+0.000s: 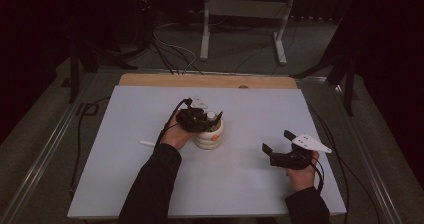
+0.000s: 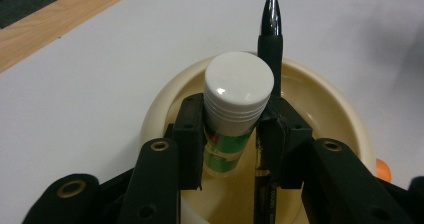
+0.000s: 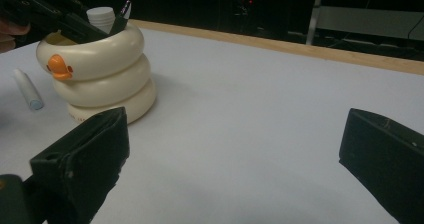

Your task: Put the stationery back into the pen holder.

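A cream ringed duck-shaped holder (image 1: 212, 136) (image 3: 95, 79) stands mid-table. My left gripper (image 1: 214, 119) (image 2: 235, 116) hangs over its mouth, shut on a glue stick (image 2: 239, 86) with a white cap and green label, upright inside the holder rim (image 2: 160, 104). A black pen (image 2: 270, 34) (image 3: 121, 13) stands in the holder right beside one jaw; whether it touches is unclear. My right gripper (image 1: 276, 140) (image 3: 232, 159) rests low over the table to the holder's right, open wide with nothing between its jaws.
A small white stick (image 1: 147, 143) (image 3: 27, 89) with a bluish end lies on the grey sheet left of the holder. A wooden strip (image 1: 207, 80) runs along the table's far edge, with cables and a stand (image 1: 242, 14) on the floor beyond.
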`<action>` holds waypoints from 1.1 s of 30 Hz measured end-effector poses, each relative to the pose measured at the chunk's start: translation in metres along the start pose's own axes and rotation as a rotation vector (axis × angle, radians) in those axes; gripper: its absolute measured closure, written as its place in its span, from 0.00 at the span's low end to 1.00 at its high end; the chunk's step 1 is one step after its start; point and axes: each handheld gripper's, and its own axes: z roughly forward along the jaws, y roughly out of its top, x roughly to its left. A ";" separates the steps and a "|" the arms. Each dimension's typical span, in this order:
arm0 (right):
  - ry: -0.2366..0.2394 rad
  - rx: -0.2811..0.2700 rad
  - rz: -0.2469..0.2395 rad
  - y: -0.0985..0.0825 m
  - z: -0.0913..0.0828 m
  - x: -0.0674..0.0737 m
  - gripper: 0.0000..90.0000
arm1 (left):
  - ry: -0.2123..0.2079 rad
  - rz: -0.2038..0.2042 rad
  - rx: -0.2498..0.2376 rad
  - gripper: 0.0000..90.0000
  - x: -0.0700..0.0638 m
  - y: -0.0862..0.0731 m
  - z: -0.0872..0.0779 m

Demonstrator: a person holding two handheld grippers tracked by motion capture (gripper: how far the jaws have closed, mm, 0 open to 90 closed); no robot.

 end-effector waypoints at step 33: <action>0.000 0.004 0.006 0.000 0.000 0.000 0.00 | 0.018 -0.008 -0.075 0.16 -0.005 0.006 -0.020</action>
